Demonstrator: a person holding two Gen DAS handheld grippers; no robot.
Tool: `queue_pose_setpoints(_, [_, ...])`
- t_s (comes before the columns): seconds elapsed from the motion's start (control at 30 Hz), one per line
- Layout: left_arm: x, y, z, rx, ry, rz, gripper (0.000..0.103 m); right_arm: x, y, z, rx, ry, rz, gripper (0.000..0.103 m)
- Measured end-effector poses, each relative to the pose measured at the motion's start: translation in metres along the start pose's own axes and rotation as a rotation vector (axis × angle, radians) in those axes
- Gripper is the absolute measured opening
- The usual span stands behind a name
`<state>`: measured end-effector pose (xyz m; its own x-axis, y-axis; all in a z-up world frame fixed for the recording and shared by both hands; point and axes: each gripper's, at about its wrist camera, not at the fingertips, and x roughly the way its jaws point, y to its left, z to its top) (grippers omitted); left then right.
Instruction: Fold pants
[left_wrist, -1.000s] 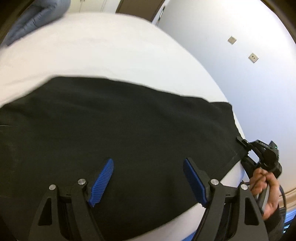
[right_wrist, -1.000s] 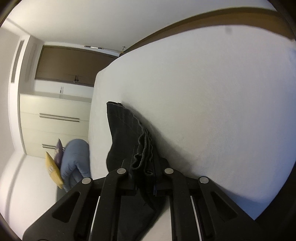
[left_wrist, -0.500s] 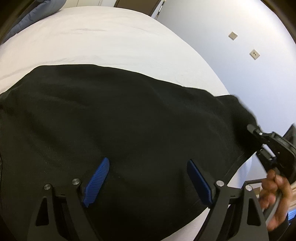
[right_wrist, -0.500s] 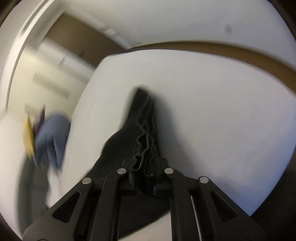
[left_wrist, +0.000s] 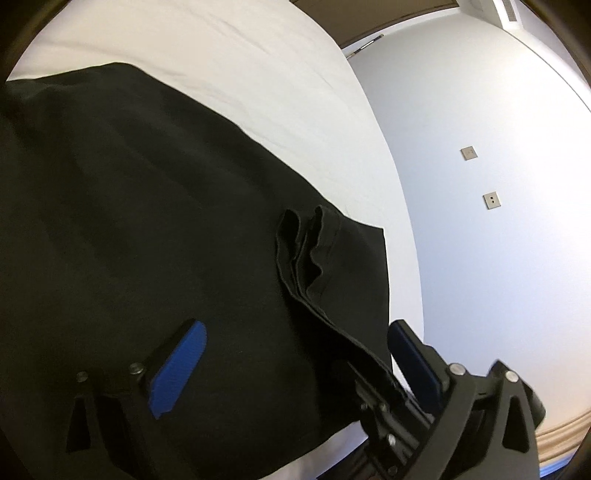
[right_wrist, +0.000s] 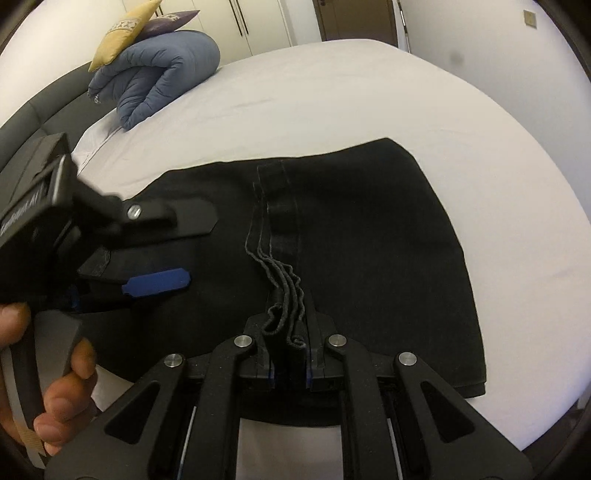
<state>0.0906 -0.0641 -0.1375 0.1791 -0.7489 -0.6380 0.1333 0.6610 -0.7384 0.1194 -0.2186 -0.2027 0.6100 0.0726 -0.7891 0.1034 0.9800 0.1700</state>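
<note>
Black pants (left_wrist: 147, 221) lie spread on the white bed (left_wrist: 280, 81), with one end folded over onto the rest. My right gripper (right_wrist: 288, 354) is shut on the bunched layered edge of the pants (right_wrist: 284, 280) and holds that fold above the lower layer. In the left wrist view the right gripper (left_wrist: 384, 391) shows at the lower right, with the gathered edge running up from it. My left gripper (left_wrist: 295, 362) hovers over the pants with its jaws opening wide, blue pads (left_wrist: 177, 369) apart and nothing pressed between them. It also shows at the left of the right wrist view as the left gripper (right_wrist: 201, 249), held by a hand (right_wrist: 55, 406).
A rolled blue duvet (right_wrist: 159, 70) with a yellow cushion (right_wrist: 125, 29) on it lies at the head of the bed, by a grey headboard (right_wrist: 29, 118). A white wall with two socket plates (left_wrist: 468, 152) runs along the bed's side. Wardrobe doors and a brown door stand behind.
The right gripper has swung the pants' edge over onto the spread pants, close to the left gripper, rolling as it went. The left gripper's jaws have widened and it has rolled and shifted slightly.
</note>
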Motion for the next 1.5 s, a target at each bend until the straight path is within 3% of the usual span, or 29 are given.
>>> queue_pose_setpoints(0.3, [0.022, -0.011, 0.027, -0.036, 0.057, 0.001, 0.099, -0.036, 0.031, -0.014, -0.066, -0.081, -0.064, 0.009])
queue_pose_setpoints(0.4, [0.023, -0.013, 0.032, -0.032, 0.084, -0.001, 0.072, -0.044, 0.052, -0.021, -0.124, -0.091, -0.078, 0.009])
queue_pose_setpoints(0.43, [0.024, -0.013, 0.033, -0.022, 0.101, -0.004, 0.048, -0.048, 0.054, -0.023, -0.133, -0.092, -0.074, 0.009])
queue_pose_setpoints(0.47, [0.026, -0.014, 0.034, -0.009, 0.119, 0.003, 0.031, -0.050, 0.059, -0.027, -0.146, -0.091, -0.071, 0.009])
queue_pose_setpoints(0.53, [0.025, -0.016, 0.033, 0.032, 0.136, 0.049, 0.012, -0.056, 0.067, -0.035, -0.169, -0.089, -0.070, 0.009])
queue_pose_setpoints(0.57, [0.024, -0.015, 0.032, 0.046, 0.141, 0.061, 0.010, -0.058, 0.068, -0.036, -0.172, -0.088, -0.066, 0.009])
queue_pose_setpoints(0.8, [0.000, -0.018, 0.033, 0.238, 0.151, 0.188, 0.008, -0.072, 0.080, -0.049, -0.187, -0.070, 0.004, 0.009])
queue_pose_setpoints(1.0, [-0.035, 0.000, 0.041, 0.374, 0.157, 0.319, 0.008, -0.071, 0.120, -0.058, -0.247, -0.048, 0.095, 0.009])
queue_pose_setpoints(1.2, [-0.053, 0.036, 0.052, 0.377, 0.191, 0.398, 0.009, -0.058, 0.151, -0.070, -0.252, 0.012, 0.188, 0.010])
queue_pose_setpoints(1.33, [-0.064, 0.058, 0.054, 0.351, 0.193, 0.402, 0.017, -0.049, 0.157, -0.085, -0.242, 0.070, 0.208, 0.010])
queue_pose_setpoints(1.5, [-0.076, 0.073, 0.049, 0.342, 0.185, 0.383, 0.017, -0.049, 0.153, -0.105, -0.236, 0.119, 0.206, 0.010])
